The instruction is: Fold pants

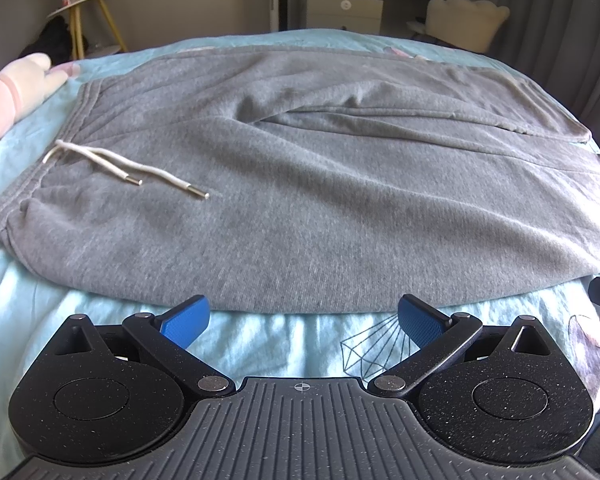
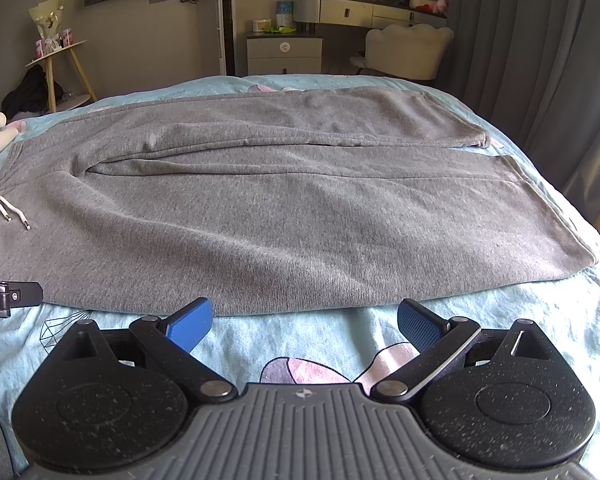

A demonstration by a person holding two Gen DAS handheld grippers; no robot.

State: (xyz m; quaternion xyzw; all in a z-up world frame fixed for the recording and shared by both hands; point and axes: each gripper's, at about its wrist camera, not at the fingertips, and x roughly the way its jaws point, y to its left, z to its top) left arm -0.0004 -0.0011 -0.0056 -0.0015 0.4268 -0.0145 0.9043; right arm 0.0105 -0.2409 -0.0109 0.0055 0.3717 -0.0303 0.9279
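Grey sweatpants [image 1: 300,168] lie spread flat across a light blue bed, waistband to the left, legs running right. A white drawstring [image 1: 124,168] rests on the front near the waistband. In the right wrist view the pants [image 2: 284,208] show both legs side by side, cuffs at the right. My left gripper [image 1: 303,320] is open, its blue pads just short of the pants' near edge. My right gripper [image 2: 305,322] is open too, hovering at the near edge of the lower leg. Neither holds any cloth.
The bedspread [image 2: 324,344] has printed cartoon figures. A pale plush toy [image 1: 24,80] lies at the bed's far left. Behind the bed stand a small round side table [image 2: 56,56], a nightstand [image 2: 284,54], a vanity with a chair [image 2: 404,50], and grey curtains [image 2: 532,40].
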